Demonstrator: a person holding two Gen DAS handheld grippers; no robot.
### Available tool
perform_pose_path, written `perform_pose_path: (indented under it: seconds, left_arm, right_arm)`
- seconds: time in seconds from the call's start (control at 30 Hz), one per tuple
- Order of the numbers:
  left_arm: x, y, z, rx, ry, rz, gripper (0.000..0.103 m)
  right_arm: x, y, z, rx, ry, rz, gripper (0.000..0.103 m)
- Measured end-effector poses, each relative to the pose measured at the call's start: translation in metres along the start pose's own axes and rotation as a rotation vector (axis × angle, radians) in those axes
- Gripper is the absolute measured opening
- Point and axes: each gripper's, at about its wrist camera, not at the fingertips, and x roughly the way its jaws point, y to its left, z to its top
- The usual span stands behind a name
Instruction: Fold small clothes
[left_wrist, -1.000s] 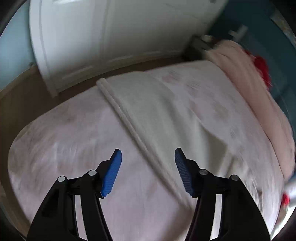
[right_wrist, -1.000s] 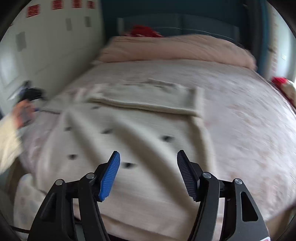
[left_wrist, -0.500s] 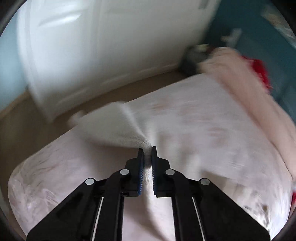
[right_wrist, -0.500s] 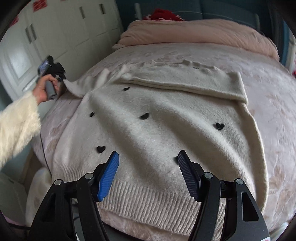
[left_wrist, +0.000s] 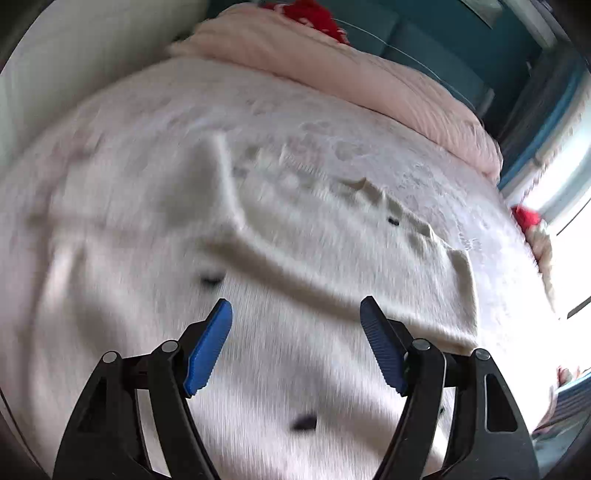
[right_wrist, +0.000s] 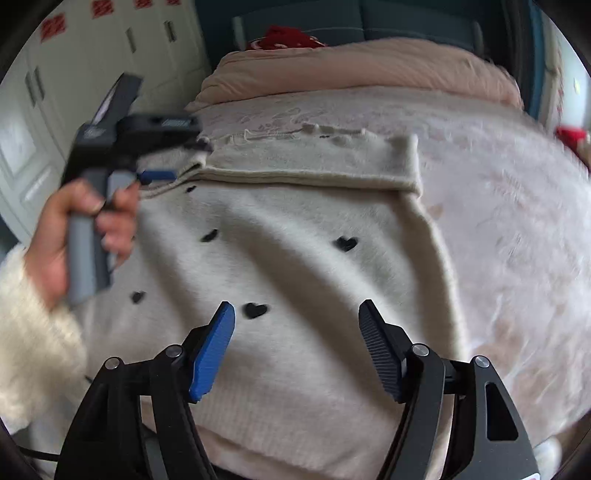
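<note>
sweater (right_wrist: 314, 266), cream knit with small black hearts (right_wrist: 345, 243), lies flat on the bed (right_wrist: 517, 177), covering the near half of the pale bedspread; ribbed hem (right_wrist: 295, 435) hangs at the near edge, just under the right gripper (right_wrist: 295, 347). one sleeve (right_wrist: 314, 166) is already folded across the top of the body, running side to side.

orientation: long axis runs from the near hem away toward the pink pillow (right_wrist: 351, 70); neckline end points at the pillow, hem points back at the person.

grippers: left gripper (left_wrist: 295, 343) hovers over the sweater's upper left part, jaws spreading, nothing between the pads (left view is motion-blurred, so contact with the cloth cannot be ruled out). in the right view it shows in the person's hand (right_wrist: 88, 229), at the end of the folded sleeve. right gripper jaws are also easing wider, spread and empty, above the lower body.

risks, as judged:
- the freshly laid sleeve is unpinned; a fast sweep of the left gripper could drag its end and undo the fold.
- soft fuzzy knit may be pinched as a single layer only, so a lifted side would sag and fold crooked.
- hem overhangs the bed edge; pulling toward the person could slide the whole garment off.
</note>
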Motion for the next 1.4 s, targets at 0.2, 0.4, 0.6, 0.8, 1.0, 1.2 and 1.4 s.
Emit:
perform_pose_path:
  seconds: [0.2, 0.4, 0.6, 0.8, 1.0, 1.2, 1.4]
  left_arm:
    - [-0.044, 0.093, -0.033, -0.165, -0.084, 0.235, 0.075]
    - [-0.055, 0.175, -0.059, -0.283, -0.088, 0.439, 0.075]
    - [-0.060, 0.193, -0.067, -0.241, -0.146, 0.428, 0.079]
    - [-0.059, 0.191, -0.065, -0.241, -0.167, 0.380, 0.084]
    - [-0.064, 0.197, -0.063, -0.265, -0.181, 0.339, 0.084]
    - [-0.066, 0.190, -0.038, -0.277, -0.163, 0.279, 0.084]
    - [-0.032, 0.132, 0.015, -0.238, -0.060, 0.085, 0.084]
  right_arm:
    - [0.022, 0.052, 0.056, -0.325, -0.102, 0.031, 0.068]
    - [0.087, 0.162, 0.141, -0.554, -0.180, 0.190, 0.064]
    - [0.195, 0.236, 0.193, -0.528, 0.015, 0.316, 0.051]
    - [0.258, 0.281, 0.187, -0.588, 0.127, 0.284, 0.026]
    - [0.226, 0.216, 0.218, -0.226, 0.017, 0.329, 0.006]
    - [0.131, 0.008, 0.194, 0.348, -0.174, 0.212, 0.006]
    - [0.156, -0.107, 0.133, 0.479, -0.034, 0.047, 0.010]
